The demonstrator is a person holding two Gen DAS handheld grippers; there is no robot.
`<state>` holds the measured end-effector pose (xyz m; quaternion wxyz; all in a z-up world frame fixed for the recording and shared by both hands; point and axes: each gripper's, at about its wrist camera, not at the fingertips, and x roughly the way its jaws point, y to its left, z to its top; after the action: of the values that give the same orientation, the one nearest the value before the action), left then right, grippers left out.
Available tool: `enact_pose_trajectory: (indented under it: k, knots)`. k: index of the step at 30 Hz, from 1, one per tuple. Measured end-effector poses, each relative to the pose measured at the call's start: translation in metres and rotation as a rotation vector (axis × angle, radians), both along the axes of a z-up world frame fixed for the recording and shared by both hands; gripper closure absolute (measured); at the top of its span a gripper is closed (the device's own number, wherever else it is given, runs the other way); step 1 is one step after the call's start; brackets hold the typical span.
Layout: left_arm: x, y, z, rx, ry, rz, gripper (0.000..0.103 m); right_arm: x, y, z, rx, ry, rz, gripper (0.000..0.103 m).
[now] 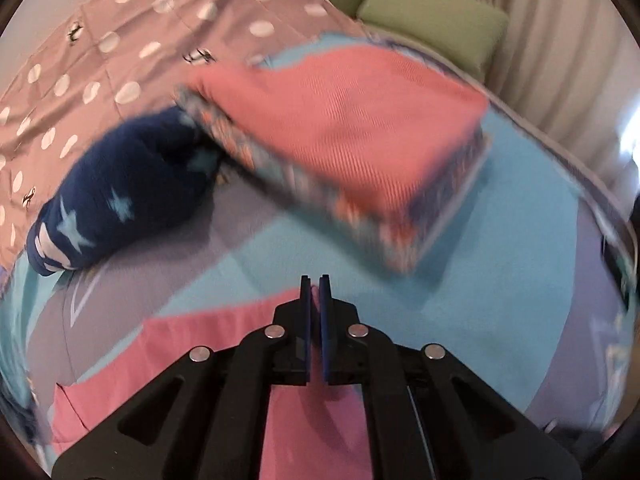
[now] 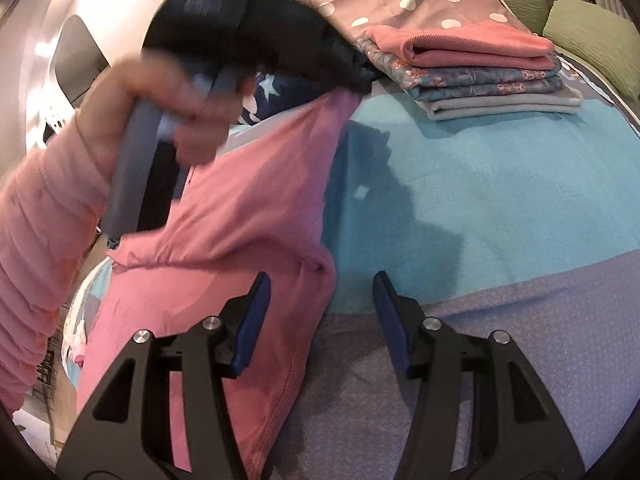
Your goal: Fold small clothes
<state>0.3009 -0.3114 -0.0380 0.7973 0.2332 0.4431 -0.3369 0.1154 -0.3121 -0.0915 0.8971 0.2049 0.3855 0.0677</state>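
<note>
A pink garment [image 2: 248, 208] hangs by its top corner from my left gripper [image 2: 356, 84], which a hand [image 2: 160, 104] holds up at the upper left. In the left wrist view the left gripper [image 1: 316, 292] is shut, with a sliver of the pink garment [image 1: 200, 340] pinched between its blue pads. My right gripper [image 2: 320, 284] stands open low over the bedspread. The garment's lower right edge lies by its left finger [image 2: 256, 308], and the pads do not press on it.
A stack of folded clothes [image 2: 480, 68] with a coral piece on top sits at the back of the blue and lilac bedspread [image 2: 480, 200]. A navy star-print garment [image 1: 120, 200] lies crumpled to its left. Behind are a polka-dot duvet [image 1: 120, 40] and green pillows [image 1: 432, 20].
</note>
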Motion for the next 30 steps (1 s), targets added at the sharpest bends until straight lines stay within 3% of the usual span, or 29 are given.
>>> enact_pose_trajectory:
  k: [7, 11, 15, 16, 17, 20, 23, 25, 27, 30]
  knots:
    - [0.009, 0.0, -0.018, 0.001, 0.031, 0.033, 0.098, 0.002, -0.003, 0.001, 0.02, -0.003, -0.018, 0.05]
    - [0.01, 0.012, -0.01, -0.062, 0.025, 0.061, 0.088, 0.012, 0.004, 0.003, -0.037, 0.003, 0.001, 0.074]
    - [0.01, 0.015, -0.004, -0.052, 0.019, 0.055, 0.088, 0.033, 0.011, 0.006, -0.066, 0.01, 0.031, 0.077]
    - [0.01, 0.016, -0.004, -0.047, 0.02, 0.052, 0.088, 0.038, 0.011, 0.006, -0.064, 0.018, 0.025, 0.085]
    - [0.01, 0.016, -0.007, -0.041, 0.024, 0.052, 0.088, 0.039, 0.009, 0.005, -0.058, 0.023, 0.022, 0.1]
    - [0.011, 0.015, -0.019, -0.04, 0.049, 0.064, 0.088, 0.03, -0.019, -0.004, 0.079, 0.077, -0.1, 0.1]
    - [0.008, 0.011, -0.03, -0.053, 0.06, 0.053, 0.088, 0.022, -0.04, -0.026, 0.252, 0.112, -0.127, 0.101]
    - [0.006, 0.01, -0.03, -0.078, 0.05, 0.042, 0.082, 0.022, -0.04, -0.026, 0.248, 0.097, -0.114, 0.101]
    - [0.003, 0.012, -0.021, -0.114, 0.02, 0.041, 0.069, 0.02, -0.033, -0.021, 0.185, 0.087, -0.104, 0.101]
    - [-0.004, 0.027, 0.008, -0.209, -0.039, 0.042, 0.062, 0.016, -0.026, -0.016, 0.147, 0.078, -0.103, 0.1]
